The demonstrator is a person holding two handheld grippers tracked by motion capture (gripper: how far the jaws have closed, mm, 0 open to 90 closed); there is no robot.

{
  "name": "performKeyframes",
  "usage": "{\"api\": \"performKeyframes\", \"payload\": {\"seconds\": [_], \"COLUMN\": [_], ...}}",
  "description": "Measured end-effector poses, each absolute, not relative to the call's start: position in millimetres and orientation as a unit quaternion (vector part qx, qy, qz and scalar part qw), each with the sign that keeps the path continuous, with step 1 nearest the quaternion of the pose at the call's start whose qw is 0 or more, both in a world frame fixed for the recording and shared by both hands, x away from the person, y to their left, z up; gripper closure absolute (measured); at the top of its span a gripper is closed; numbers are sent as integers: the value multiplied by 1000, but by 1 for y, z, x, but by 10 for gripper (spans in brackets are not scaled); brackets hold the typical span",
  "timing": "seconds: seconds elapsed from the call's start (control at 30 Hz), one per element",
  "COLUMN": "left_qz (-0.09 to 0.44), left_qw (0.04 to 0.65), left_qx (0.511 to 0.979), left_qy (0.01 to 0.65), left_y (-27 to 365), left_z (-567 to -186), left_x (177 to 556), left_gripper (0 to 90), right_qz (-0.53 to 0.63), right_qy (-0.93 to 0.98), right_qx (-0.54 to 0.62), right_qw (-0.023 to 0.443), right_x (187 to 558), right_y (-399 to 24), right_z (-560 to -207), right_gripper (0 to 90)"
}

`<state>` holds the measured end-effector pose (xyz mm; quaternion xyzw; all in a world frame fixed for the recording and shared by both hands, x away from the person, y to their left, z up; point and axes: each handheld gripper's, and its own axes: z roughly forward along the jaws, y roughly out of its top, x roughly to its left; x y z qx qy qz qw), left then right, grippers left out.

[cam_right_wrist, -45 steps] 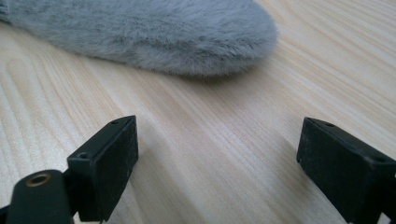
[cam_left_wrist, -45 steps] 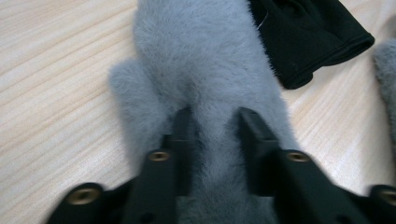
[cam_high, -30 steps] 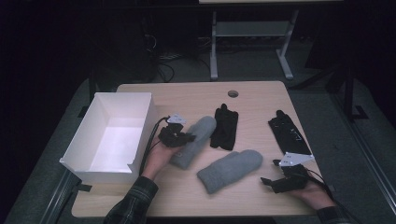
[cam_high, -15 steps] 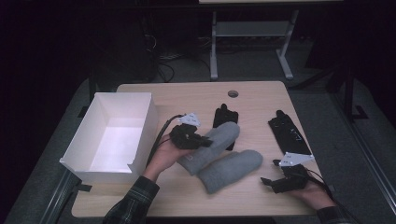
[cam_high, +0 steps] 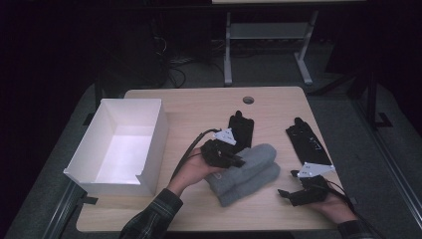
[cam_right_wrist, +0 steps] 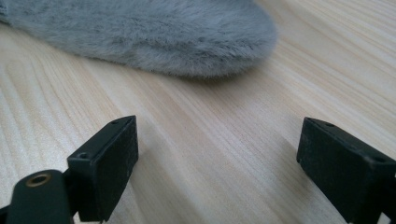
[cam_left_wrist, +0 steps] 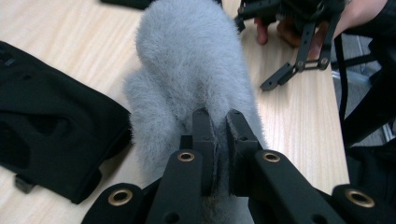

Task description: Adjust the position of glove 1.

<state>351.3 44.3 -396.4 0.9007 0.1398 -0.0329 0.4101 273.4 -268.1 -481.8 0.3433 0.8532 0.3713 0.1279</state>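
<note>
Tongs working grey mittens at centre frame.
Left tongs are pinching the upper grey mitten; right tongs are resting open on the desk, lower right.

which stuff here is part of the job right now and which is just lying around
In the job:
- left gripper, jaws shut on the upper grey mitten
- lower grey mitten beneath it
- right gripper, jaws open, resting near the mittens

Lying about:
- two black gloves
- white box
</note>
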Motion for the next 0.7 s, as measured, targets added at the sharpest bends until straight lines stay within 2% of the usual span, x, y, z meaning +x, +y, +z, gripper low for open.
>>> {"api": "performKeyframes", "payload": {"seconds": [0.7], "left_qz": [-50], "left_qw": [377], "left_qx": [916], "left_qy": [126], "left_y": [20], "left_z": [-427], "left_x": [342], "left_gripper": [818], "right_qz": [371], "right_qy": [853], "right_qx": [344], "right_qw": [128], "right_x": [273], "right_y": [-268], "right_z": [-482], "right_gripper": [125]}}
